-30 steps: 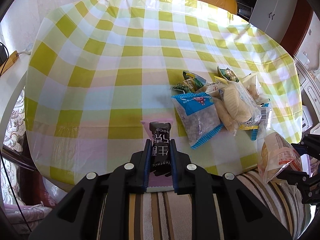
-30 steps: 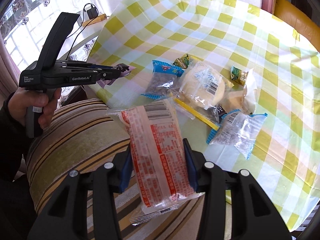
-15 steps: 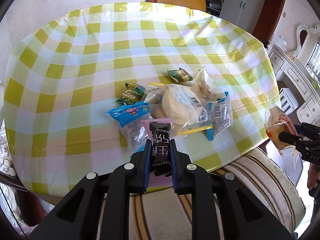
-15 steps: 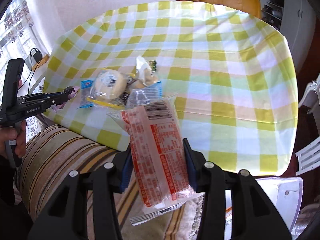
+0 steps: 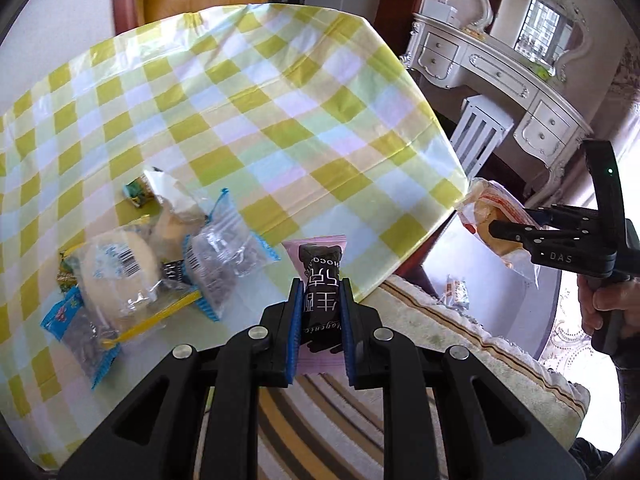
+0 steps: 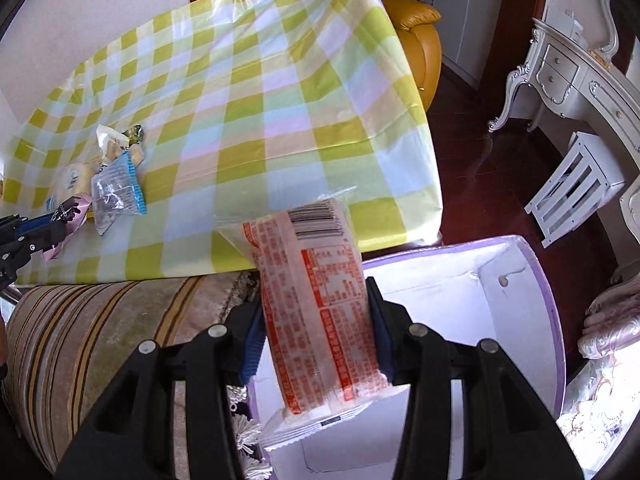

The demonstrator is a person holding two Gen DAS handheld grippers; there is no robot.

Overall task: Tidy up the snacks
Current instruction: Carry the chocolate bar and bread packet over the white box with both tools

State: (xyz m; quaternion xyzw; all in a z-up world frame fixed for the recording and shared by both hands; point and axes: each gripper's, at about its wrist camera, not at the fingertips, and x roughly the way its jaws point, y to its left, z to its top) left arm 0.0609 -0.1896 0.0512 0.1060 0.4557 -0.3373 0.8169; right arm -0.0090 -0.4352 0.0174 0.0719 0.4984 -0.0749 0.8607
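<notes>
My left gripper [image 5: 320, 292] is shut on a pink and black chocolate snack packet [image 5: 320, 276], held over the table's near edge. Right of it in the same view, my right gripper [image 5: 496, 228] carries an orange-printed bread packet [image 5: 486, 216]. In the right wrist view my right gripper [image 6: 316, 304] is shut on that bread packet [image 6: 320, 300], above a white box with a lilac rim [image 6: 536, 280] beside the table. A pile of snack packets [image 5: 160, 264] lies on the checked tablecloth [image 5: 240, 120]. One small packet [image 5: 456, 292] shows inside the box.
A striped cushioned seat [image 6: 100, 320] runs along the table's near edge. A yellow armchair [image 6: 416, 28] stands at the far end. A white dresser [image 5: 500, 76] and a white slatted stool [image 6: 576, 188] stand on the dark floor at the right.
Both grippers have swung to the right along the table's edge with their packets held. The snack pile has slid to the left in both views, and the white box has come into view under the right gripper.
</notes>
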